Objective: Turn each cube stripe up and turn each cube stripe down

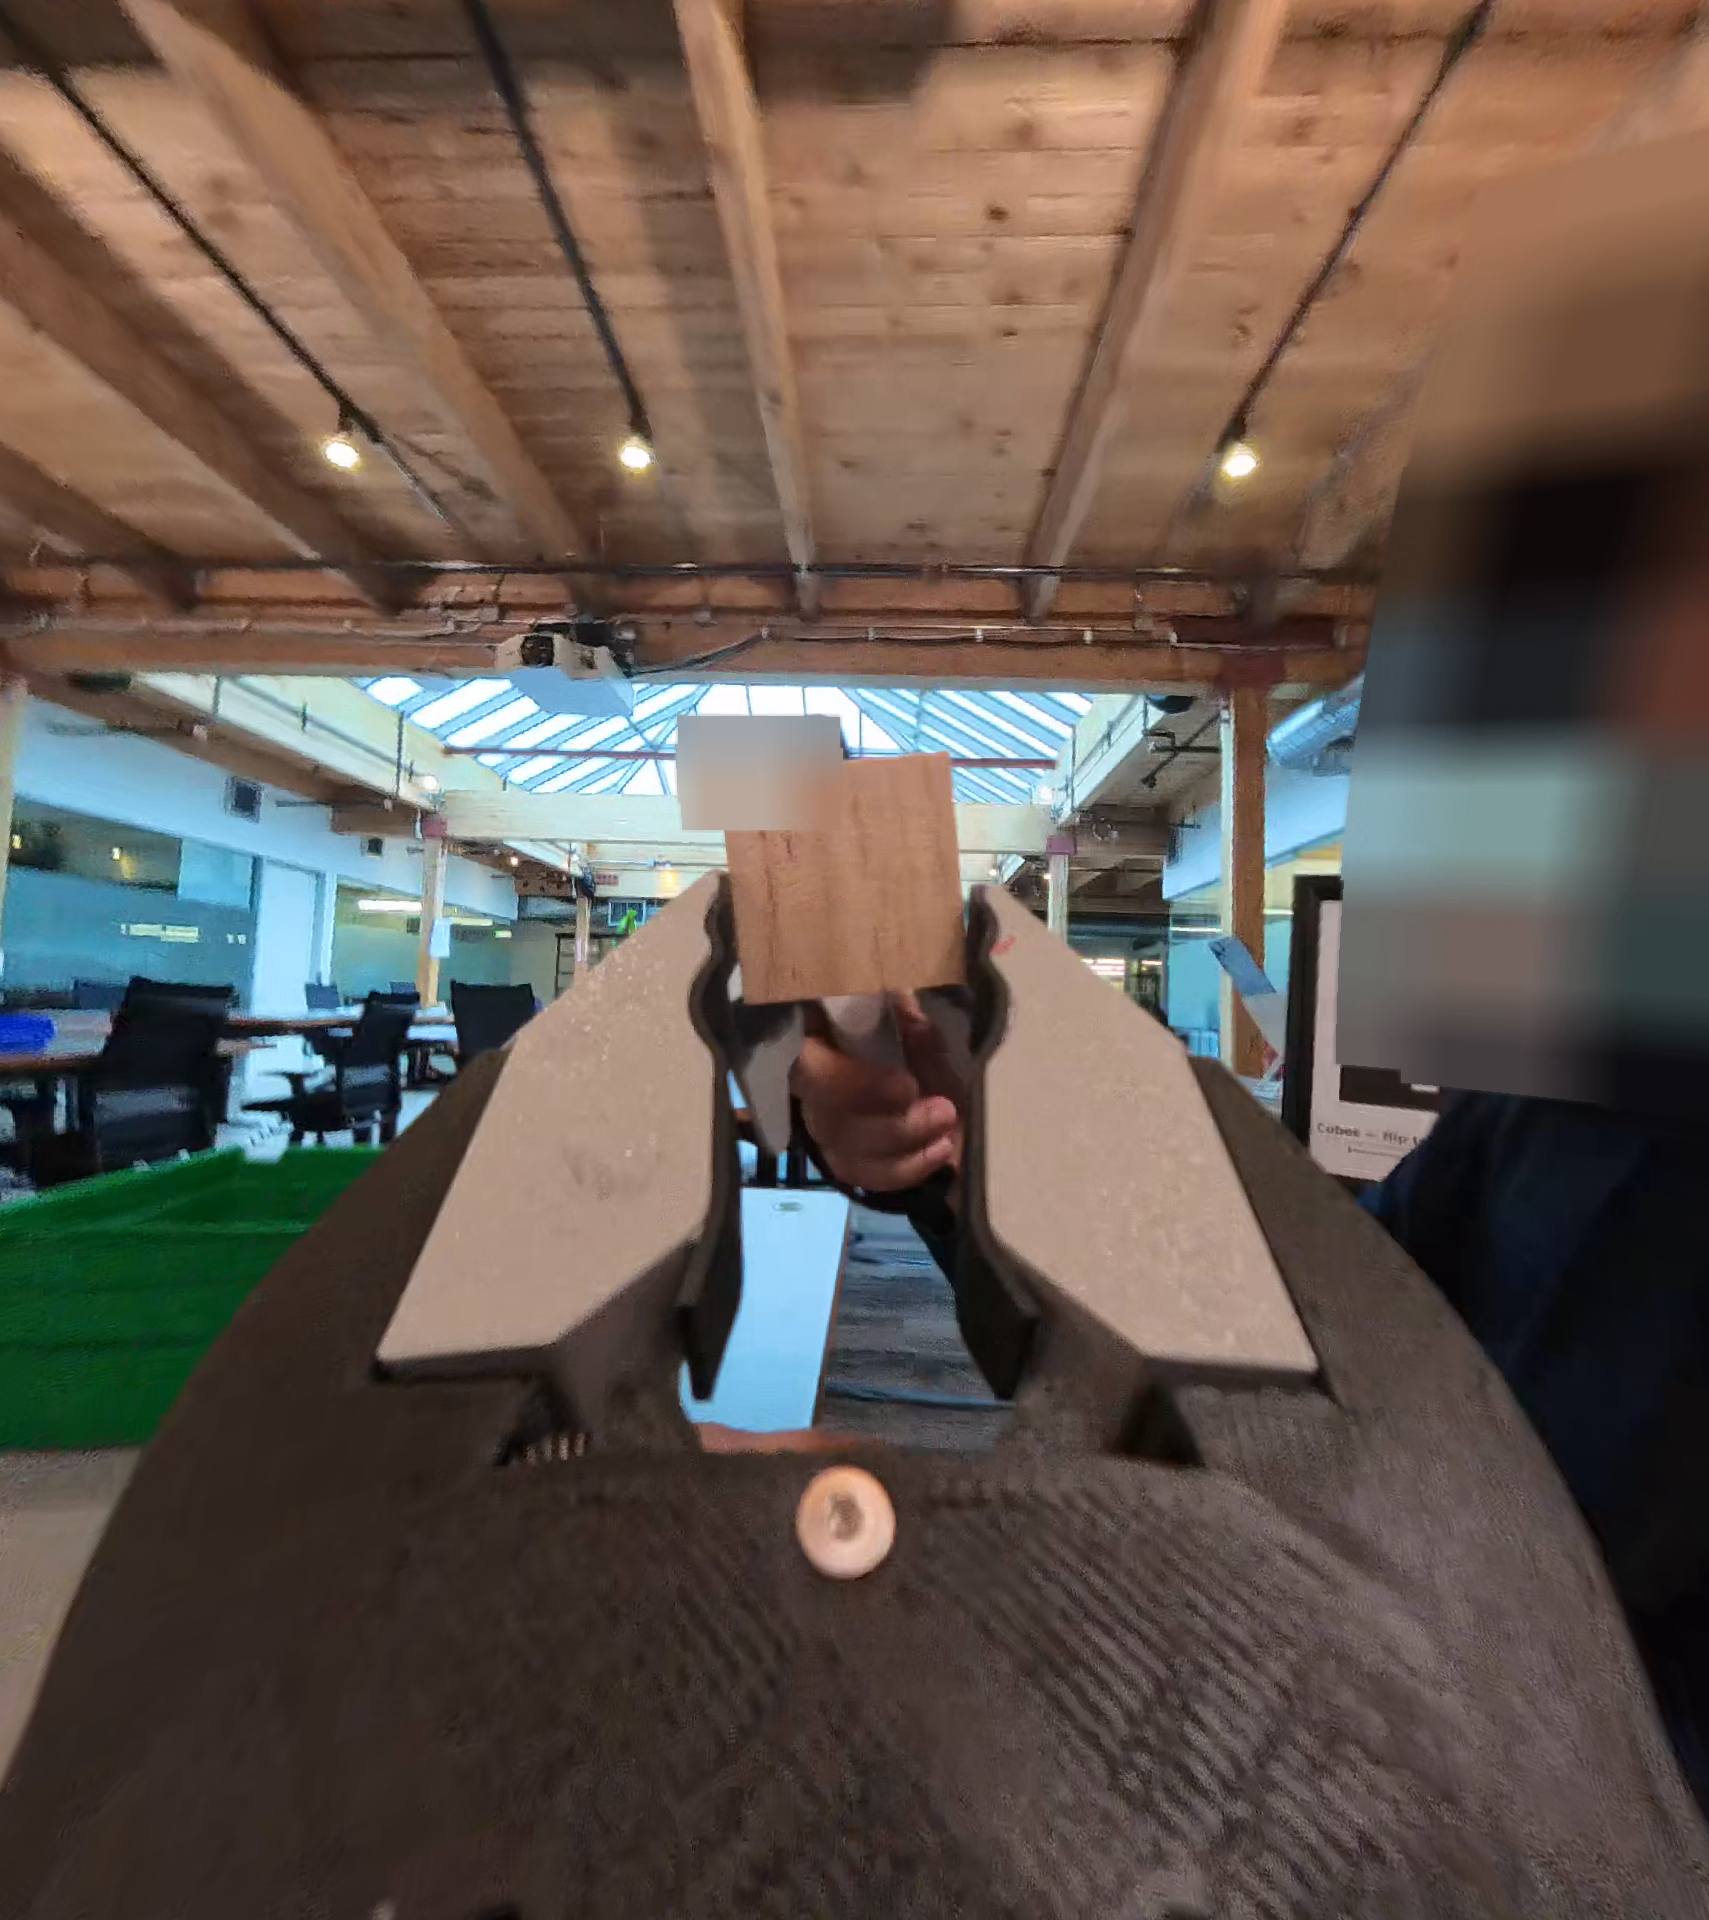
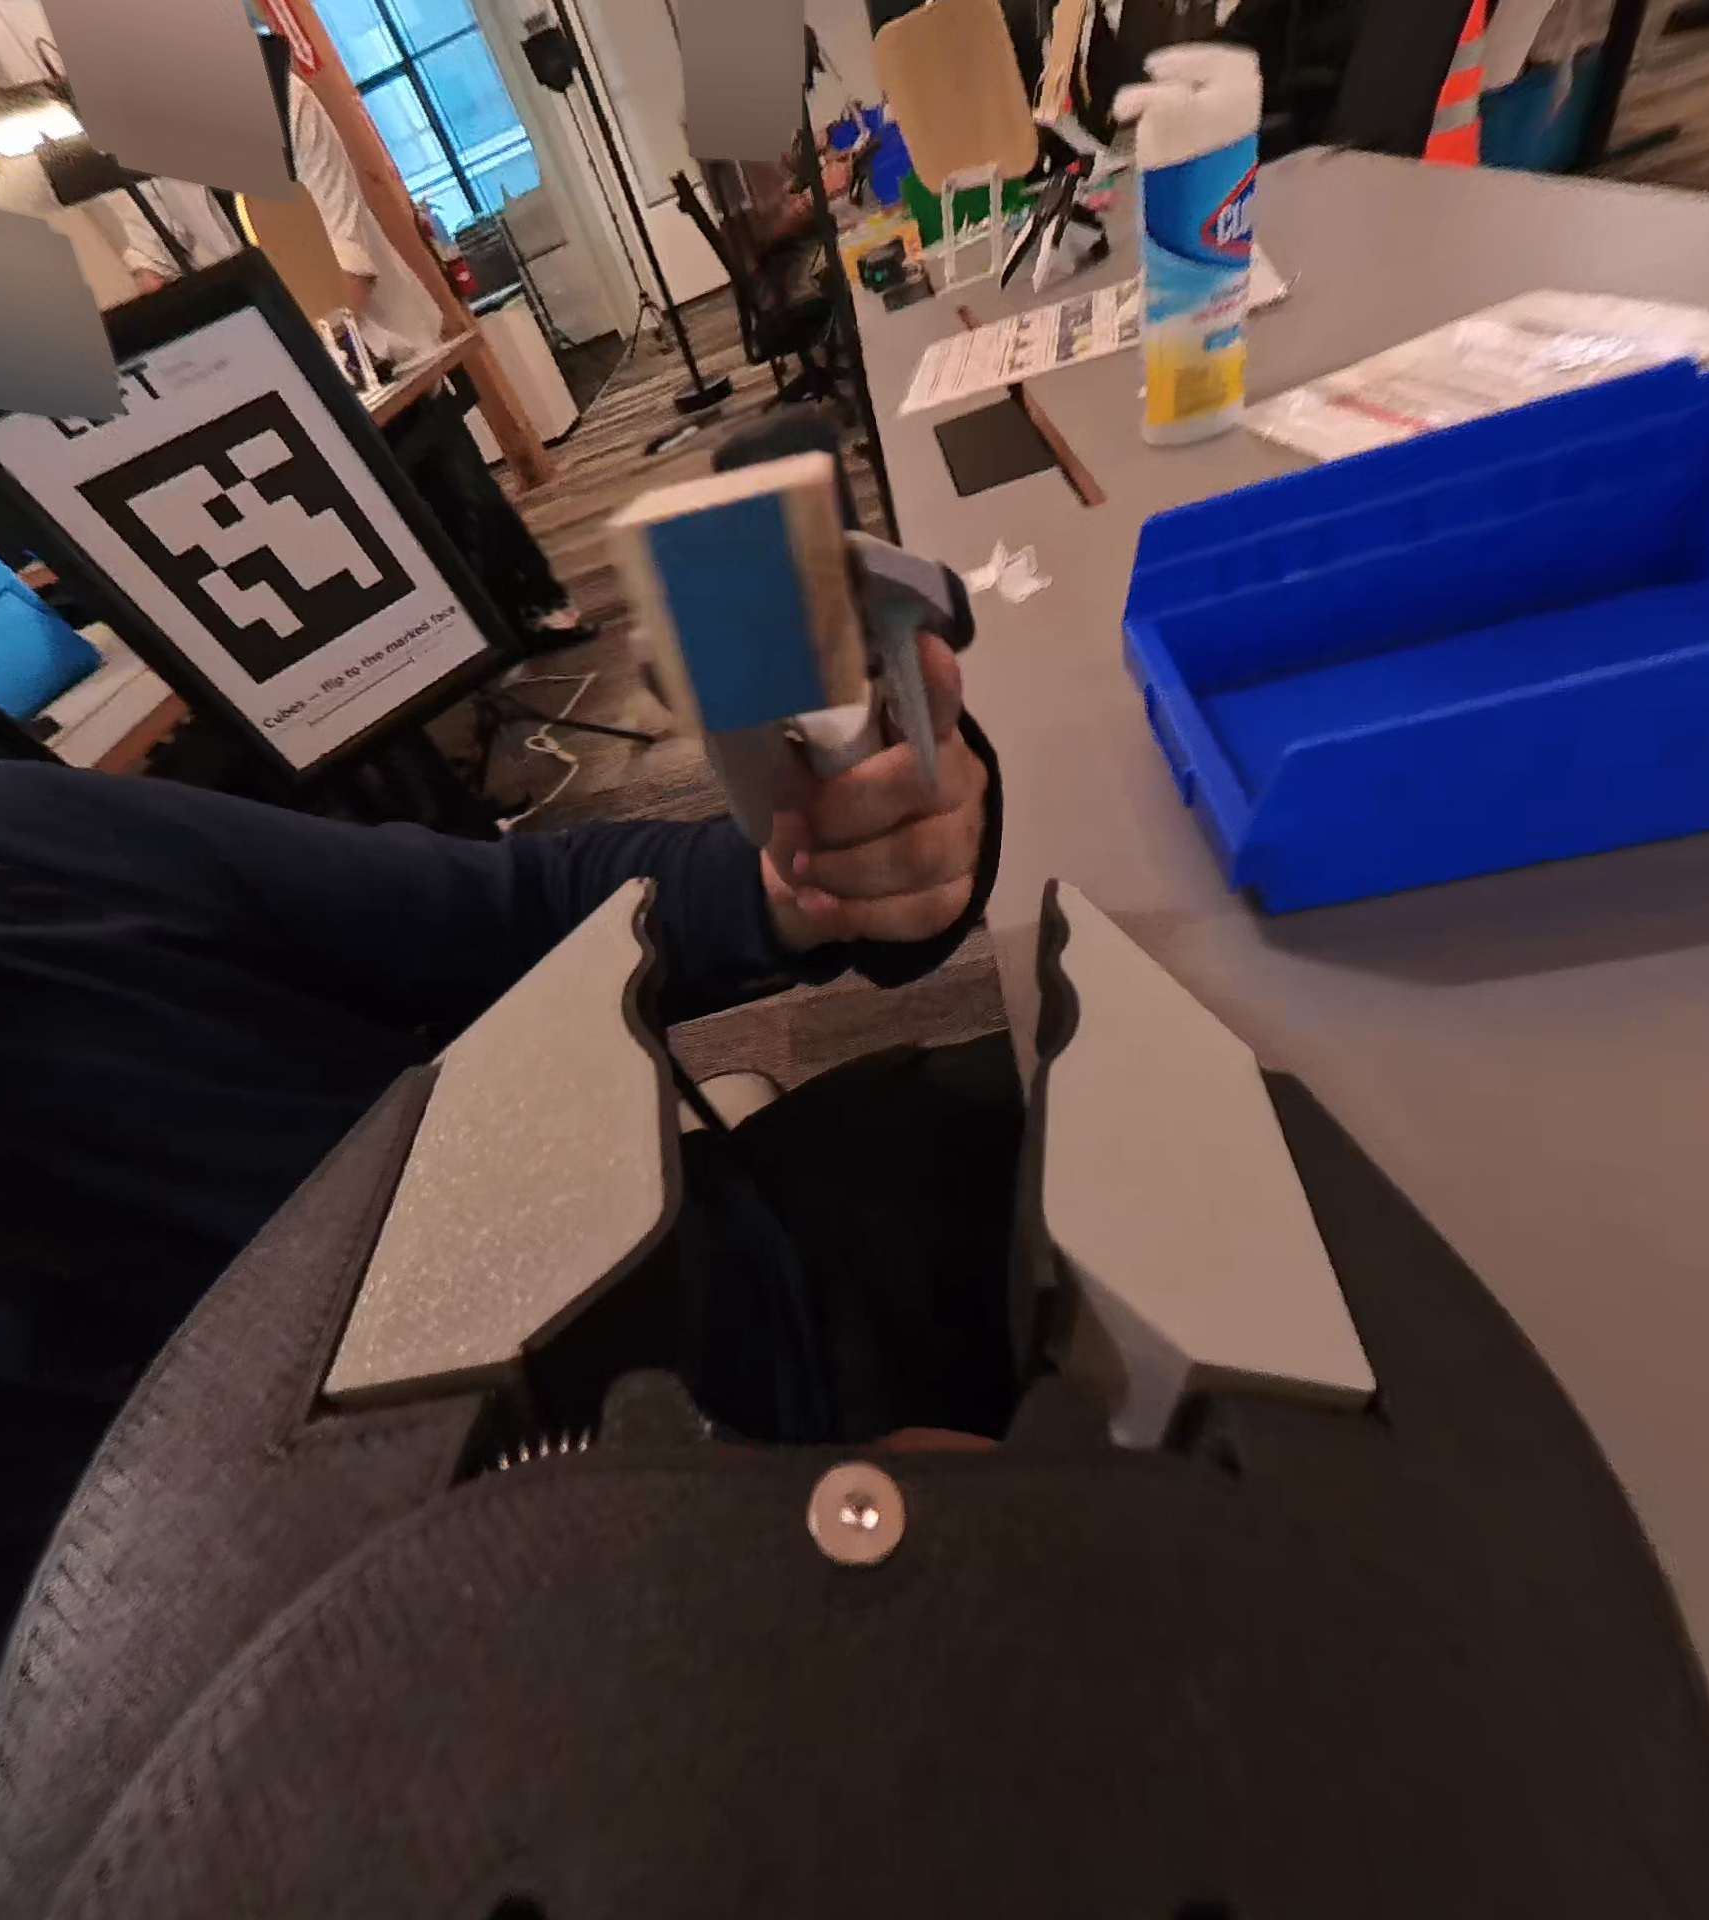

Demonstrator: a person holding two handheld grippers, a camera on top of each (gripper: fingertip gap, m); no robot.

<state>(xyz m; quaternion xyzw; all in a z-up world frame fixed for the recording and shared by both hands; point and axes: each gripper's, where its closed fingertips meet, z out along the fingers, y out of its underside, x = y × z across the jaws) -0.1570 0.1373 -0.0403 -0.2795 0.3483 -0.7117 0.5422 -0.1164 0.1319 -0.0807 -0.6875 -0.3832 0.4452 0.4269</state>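
Left tongs [image 1: 845, 935] are clamped on the wooden cube [image 1: 845, 883], held up in the air well clear of the bench [image 2: 1452, 1039], pointing toward the ceiling. In the right wrist view the same cube [image 2: 741, 613] shows its blue stripe [image 2: 736, 613] facing sideways toward the right tongs [image 2: 845, 935], not up or down. Right tongs are spread wide and carry nothing; they sit just below the hand [image 2: 871, 842] gripping the left tool.

Risks, as I judge them:
- The grip is only on the lower part of the cube, so most of it sticks out past the fingertips. A quick wrist roll could make it pivot or slip.
- If the right tongs close before they line up with two free faces, the handover jams or knocks the cube loose.
- A drop from this height could bounce off the bench or into the blue bin [image 2: 1452, 644].
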